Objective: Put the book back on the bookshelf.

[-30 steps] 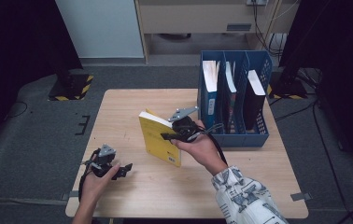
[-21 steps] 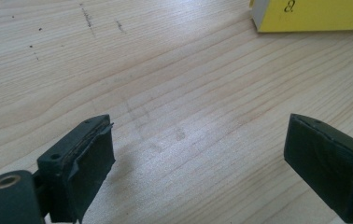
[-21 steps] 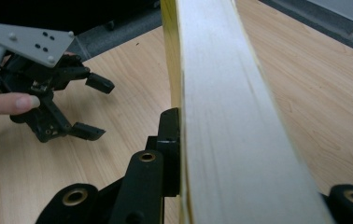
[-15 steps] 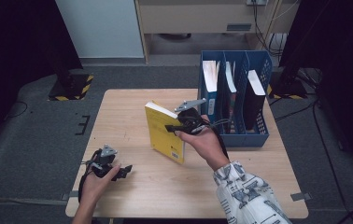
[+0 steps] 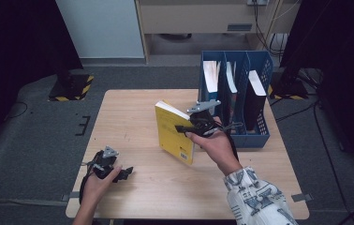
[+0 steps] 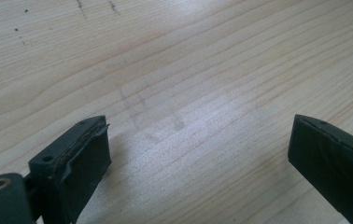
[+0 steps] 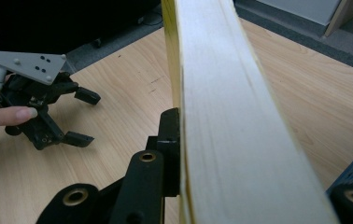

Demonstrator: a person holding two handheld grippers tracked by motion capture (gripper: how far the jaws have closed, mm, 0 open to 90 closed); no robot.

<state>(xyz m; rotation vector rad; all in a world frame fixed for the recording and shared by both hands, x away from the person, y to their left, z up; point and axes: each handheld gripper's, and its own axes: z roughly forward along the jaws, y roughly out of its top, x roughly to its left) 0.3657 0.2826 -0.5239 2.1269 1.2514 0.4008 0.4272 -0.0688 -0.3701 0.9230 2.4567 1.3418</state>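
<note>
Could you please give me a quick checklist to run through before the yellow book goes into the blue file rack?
1. Right gripper clamped on the yellow book: ok.
2. Book lifted off the table: ok.
3. Book upright for slotting: ok, slightly tilted.
4. Free slot in the blue file rack: cannot tell; each compartment holds something.
5. Left gripper out of the way, jaws open, low over the table's near edge: ok.

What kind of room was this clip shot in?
Most likely a lab or studio recording bay, not a home. A lone wooden table stands on grey carpet between black curtains, with hazard-striped stand bases and loose cables on the floor. A blue file rack holds books.
</note>
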